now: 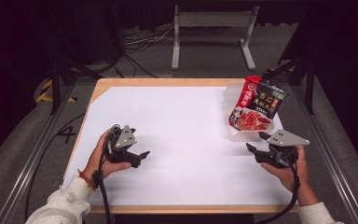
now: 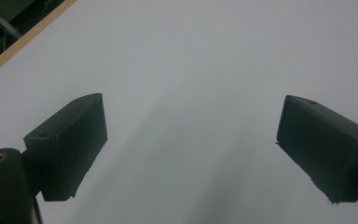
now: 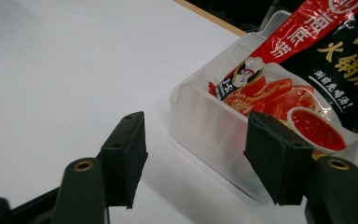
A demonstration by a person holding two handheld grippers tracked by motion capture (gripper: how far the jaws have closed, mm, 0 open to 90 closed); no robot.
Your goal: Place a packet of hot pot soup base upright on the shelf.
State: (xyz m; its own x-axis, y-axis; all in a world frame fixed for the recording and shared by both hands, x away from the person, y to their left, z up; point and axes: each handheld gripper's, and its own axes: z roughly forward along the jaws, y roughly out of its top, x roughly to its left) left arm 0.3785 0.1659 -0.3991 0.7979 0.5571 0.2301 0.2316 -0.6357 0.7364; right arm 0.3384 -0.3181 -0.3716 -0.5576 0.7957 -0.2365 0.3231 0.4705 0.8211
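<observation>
Sauce packet (image 1: 257, 105) leans in the clear bin (image 1: 235, 133), likely just dropped there. Right gripper (image 1: 257, 142) sits beside it, jaws apart, empty. Left gripper (image 1: 140, 156) wide open over bare table (image 1: 186, 121), idle.

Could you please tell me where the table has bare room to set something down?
The white table is bare between the left tool and the clear bin, and along its far-left side. Crowded: the far-right corner, with the sauce packet and right tool.
</observation>
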